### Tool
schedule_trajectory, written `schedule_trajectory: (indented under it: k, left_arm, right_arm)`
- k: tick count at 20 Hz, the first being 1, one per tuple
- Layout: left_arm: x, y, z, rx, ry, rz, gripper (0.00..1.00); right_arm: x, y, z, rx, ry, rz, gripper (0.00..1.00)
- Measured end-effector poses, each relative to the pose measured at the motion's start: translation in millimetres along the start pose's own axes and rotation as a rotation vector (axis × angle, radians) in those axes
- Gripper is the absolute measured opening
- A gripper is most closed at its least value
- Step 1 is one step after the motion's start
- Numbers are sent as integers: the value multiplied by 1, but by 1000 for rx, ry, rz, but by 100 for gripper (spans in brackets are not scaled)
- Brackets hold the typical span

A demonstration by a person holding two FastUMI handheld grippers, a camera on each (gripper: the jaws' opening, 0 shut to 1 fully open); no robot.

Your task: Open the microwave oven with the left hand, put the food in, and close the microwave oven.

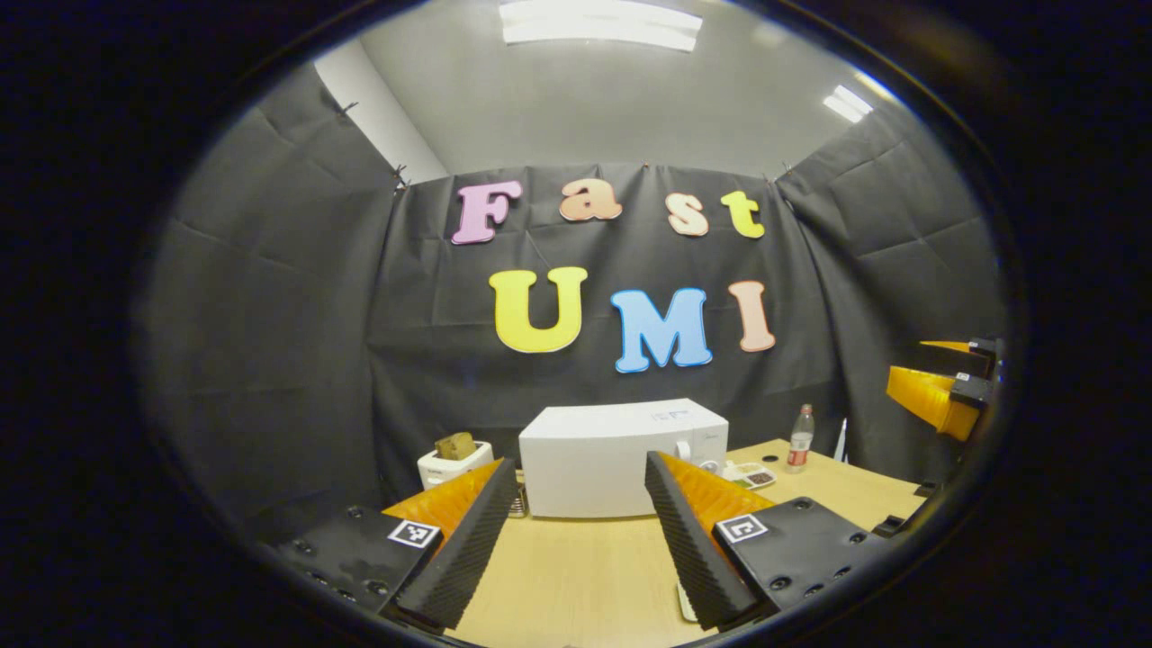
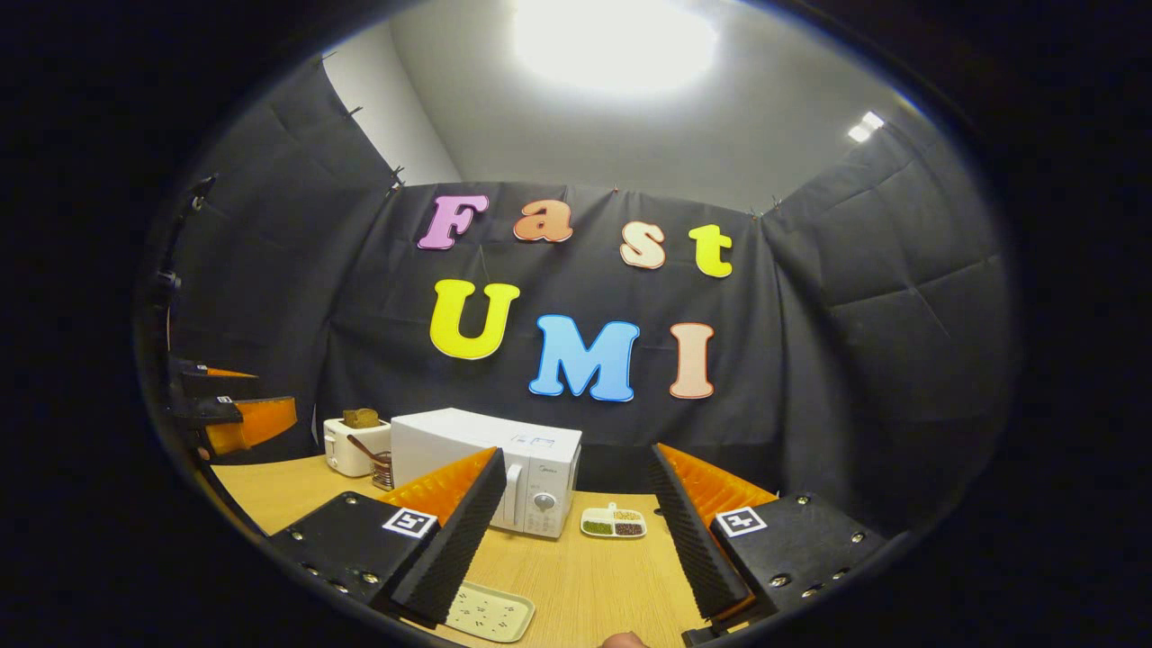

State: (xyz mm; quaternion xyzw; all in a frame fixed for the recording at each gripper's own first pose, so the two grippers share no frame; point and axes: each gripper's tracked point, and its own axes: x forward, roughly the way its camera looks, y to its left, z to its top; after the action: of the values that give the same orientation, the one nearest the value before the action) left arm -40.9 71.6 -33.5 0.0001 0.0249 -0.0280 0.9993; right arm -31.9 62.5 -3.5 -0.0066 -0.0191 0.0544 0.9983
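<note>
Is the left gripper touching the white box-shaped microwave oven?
Apart: the left gripper view shows left gripper open, bare wooden table before the microwave oven.

Lower centre of the right gripper view, the tray (image 2: 487,612) is part-hidden behind a finger; the dish's (image 2: 614,522) contents are too small to tell

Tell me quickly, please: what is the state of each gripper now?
Left gripper: open, holding nothing, facing the microwave.
Right gripper: open, holding nothing, above the table.
</note>
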Motion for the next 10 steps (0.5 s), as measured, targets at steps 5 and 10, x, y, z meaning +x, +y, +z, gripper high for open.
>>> schedule_trajectory:
  k: [5,10]
  left_arm:
    - [-1,1,1,7,-2,-6,95]
    - [0,1,11,18,-24,-5,95]
  right_arm:
    - [0,7,1,-12,4,14,96]
    - [2,13,3,-10,4,33,96]
